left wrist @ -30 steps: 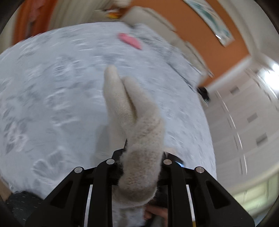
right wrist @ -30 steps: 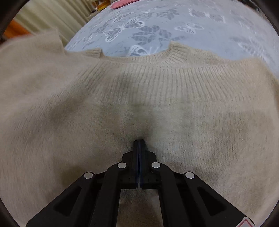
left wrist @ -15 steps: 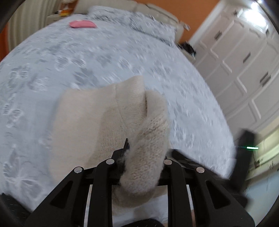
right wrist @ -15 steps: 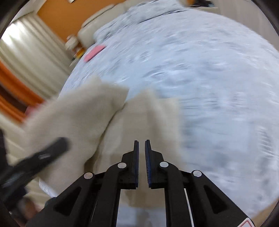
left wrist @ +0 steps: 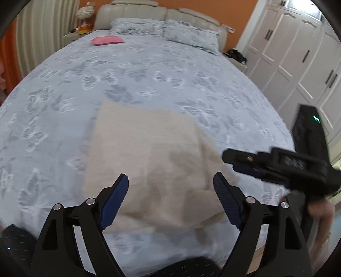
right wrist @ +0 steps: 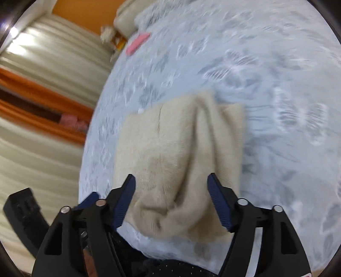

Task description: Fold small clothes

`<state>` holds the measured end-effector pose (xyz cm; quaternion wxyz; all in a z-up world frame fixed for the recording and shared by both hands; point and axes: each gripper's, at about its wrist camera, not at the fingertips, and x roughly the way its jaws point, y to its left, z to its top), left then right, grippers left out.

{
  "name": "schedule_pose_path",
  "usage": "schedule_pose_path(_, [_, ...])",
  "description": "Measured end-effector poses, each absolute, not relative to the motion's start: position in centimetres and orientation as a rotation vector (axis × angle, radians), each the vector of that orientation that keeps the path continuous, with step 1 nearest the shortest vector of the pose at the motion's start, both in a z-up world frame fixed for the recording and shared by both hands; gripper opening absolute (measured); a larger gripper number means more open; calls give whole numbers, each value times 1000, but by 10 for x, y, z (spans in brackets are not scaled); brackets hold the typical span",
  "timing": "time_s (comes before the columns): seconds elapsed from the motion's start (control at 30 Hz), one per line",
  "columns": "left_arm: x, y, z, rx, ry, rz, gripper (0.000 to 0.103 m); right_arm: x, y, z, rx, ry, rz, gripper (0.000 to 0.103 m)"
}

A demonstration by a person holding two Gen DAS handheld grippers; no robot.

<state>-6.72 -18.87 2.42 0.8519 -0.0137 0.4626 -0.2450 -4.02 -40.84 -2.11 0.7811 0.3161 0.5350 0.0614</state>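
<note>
Butterfly-print bedspread (left wrist: 149,70), pink pillow (left wrist: 106,40), white wardrobe (left wrist: 298,53), cream curtains (right wrist: 42,70)

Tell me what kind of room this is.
Most likely a bedroom: a large bed with a butterfly-print cover, pillows against a padded headboard, and white wardrobe doors along one wall.

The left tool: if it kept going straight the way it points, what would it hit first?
Most likely the folded beige sweater on the bed; the left tool, jaws opening, points down at it with nothing between.
</note>
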Motion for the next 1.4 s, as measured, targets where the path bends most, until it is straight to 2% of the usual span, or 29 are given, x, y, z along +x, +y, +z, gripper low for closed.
schedule_pose_path(0.07, [-61,-181,22,-29,989,-480,79,-22,-397,-39,627,1239,127,70])
schedule_pose_path(0.1, [-54,-177,18,-37,998,-467,79,-14,-391,-47,611,1269,117,65])
schedule_pose_path(0.13, [-52,-174,14,-42,1010,-460,79,-10,-386,-51,611,1282,131,23])
schedule_pose_path(0.17, [-50,-173,12,-47,1027,-452,79,-6,-383,-52,625,1295,161,11])
schedule_pose_path(0.3, [-50,-174,9,-49,1036,-462,79,-27,-386,22,585,1042,186,9])
schedule_pose_path(0.37, [-52,-176,8,-23,1021,-472,81,-46,-399,34,565,978,148,9])
schedule_pose_path(0.53, [-47,-184,-15,27,1088,-473,81,-59,-424,-60,606,1184,13,13])
schedule_pose_path(0.6, [-47,-187,-22,35,1101,-471,81,-71,-429,-57,672,1129,16,15])
schedule_pose_path(0.7, [-51,-189,-26,102,1075,-456,83,-88,-426,-22,650,1030,3,33])
schedule_pose_path(0.73, [-51,-188,-26,107,1075,-454,83,-95,-425,-15,635,1011,-4,49])
schedule_pose_path(0.77, [-50,-186,-27,101,1081,-451,83,-103,-426,-12,631,1000,-10,61])
schedule_pose_path(0.93, [-49,-179,-27,83,1087,-439,83,-108,-409,-41,674,1105,9,63])
schedule_pose_path(0.97, [-50,-180,-27,92,1087,-435,83,-105,-404,-50,667,1125,0,53])
schedule_pose_path(1.03, [-52,-180,-27,101,1094,-427,83,-102,-397,-57,667,1149,21,8])
schedule_pose_path(1.17, [-60,-182,-18,122,1070,-441,83,-119,-393,-21,603,1032,-56,7])
schedule_pose_path(1.33, [-64,-185,-19,160,1062,-446,83,-121,-389,-66,562,1134,-118,8])
schedule_pose_path(1.4, [-64,-185,-21,159,1075,-443,83,-120,-386,-64,561,1119,-119,10])
